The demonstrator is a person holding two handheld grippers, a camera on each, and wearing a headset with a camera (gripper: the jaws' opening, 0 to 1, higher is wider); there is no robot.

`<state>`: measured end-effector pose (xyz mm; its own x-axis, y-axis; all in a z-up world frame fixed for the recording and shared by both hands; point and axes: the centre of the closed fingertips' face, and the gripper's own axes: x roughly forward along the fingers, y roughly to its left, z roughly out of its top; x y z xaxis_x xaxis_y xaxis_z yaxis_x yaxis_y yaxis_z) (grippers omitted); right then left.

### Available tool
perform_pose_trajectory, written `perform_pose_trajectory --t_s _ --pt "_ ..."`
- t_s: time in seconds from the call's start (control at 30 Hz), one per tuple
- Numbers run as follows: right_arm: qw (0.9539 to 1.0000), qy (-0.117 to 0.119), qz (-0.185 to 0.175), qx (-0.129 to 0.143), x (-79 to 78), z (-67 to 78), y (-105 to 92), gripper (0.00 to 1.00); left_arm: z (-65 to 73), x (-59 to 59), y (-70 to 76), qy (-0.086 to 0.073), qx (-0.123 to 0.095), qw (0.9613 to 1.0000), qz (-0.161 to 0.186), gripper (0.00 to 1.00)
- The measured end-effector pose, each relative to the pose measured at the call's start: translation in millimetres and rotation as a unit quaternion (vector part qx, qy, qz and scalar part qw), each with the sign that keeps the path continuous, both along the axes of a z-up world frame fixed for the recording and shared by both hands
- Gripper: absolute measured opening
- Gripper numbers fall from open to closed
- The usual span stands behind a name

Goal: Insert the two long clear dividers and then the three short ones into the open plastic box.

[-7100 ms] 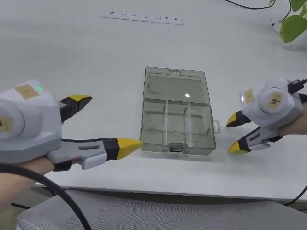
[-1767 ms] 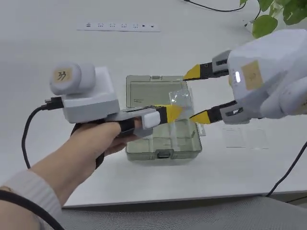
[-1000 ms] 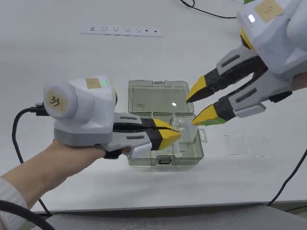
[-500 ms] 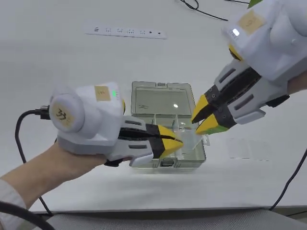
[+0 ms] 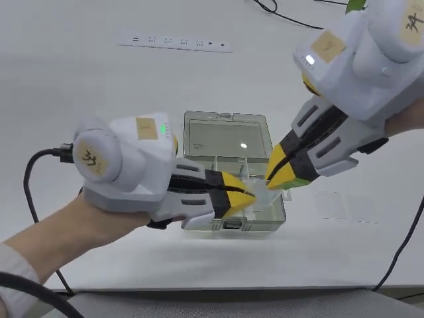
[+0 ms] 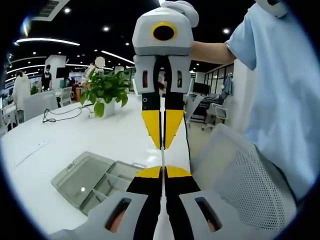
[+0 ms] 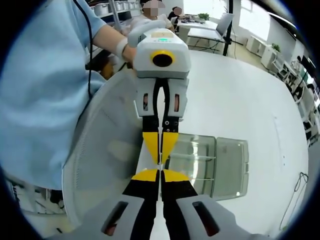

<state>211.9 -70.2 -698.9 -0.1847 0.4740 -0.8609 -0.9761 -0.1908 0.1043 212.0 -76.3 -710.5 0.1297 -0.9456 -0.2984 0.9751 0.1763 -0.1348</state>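
Note:
The open clear plastic box [image 5: 232, 136] lies on the white table, lid folded back, with two upright dividers inside its tray. Just above the tray's front right hangs a small clear divider [image 5: 264, 197]. My left gripper [image 5: 244, 196] comes in from the left and is shut on one end of it. My right gripper [image 5: 275, 177] reaches down from the upper right and is shut on the other end. In the left gripper view my own jaws [image 6: 162, 172] meet the right gripper [image 6: 162, 144] tip to tip, the box [image 6: 92, 177] below left. The right gripper view shows my jaws [image 7: 160, 175] facing the left gripper [image 7: 160, 149].
More clear dividers [image 5: 344, 205] lie flat on the table to the right of the box. A white power strip [image 5: 179, 43] sits at the back, with a black cable [image 5: 285, 18] and a potted plant [image 6: 102, 90] beyond. The table's front edge runs close below the box.
The right gripper has come down from above the box and shut onto the divider that the left gripper holds. The two sets of tips now meet over the tray.

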Motion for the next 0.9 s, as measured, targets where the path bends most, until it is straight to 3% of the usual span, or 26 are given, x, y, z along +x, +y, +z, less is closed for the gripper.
perform_pose_trajectory --t_s 0.37,0.43,0.57,0.73,0.9 --pt "1.0 0.0 -0.003 -0.008 -0.2 -3.8 2.5 0.02 -3.7 1.7 2.2 0.007 0.004 0.9999 0.014 0.0" --pt "1.0 0.0 -0.004 -0.008 0.2 -3.9 4.1 0.02 -5.3 2.7 3.5 0.014 0.006 0.9996 0.022 0.01" --pt "0.9999 0.002 -0.008 -0.011 1.9 -4.2 5.4 0.02 -8.7 6.7 9.8 0.016 0.012 0.999 0.041 0.13" --pt "0.9991 -0.006 -0.036 -0.021 15.3 -7.1 5.8 0.02 -15.3 9.7 21.9 0.017 0.022 0.9972 0.07 0.29" --pt "0.9971 -0.011 -0.068 -0.03 28.8 -10.8 10.1 0.02 -24.0 17.2 42.0 0.023 0.035 0.9919 0.12 0.47"
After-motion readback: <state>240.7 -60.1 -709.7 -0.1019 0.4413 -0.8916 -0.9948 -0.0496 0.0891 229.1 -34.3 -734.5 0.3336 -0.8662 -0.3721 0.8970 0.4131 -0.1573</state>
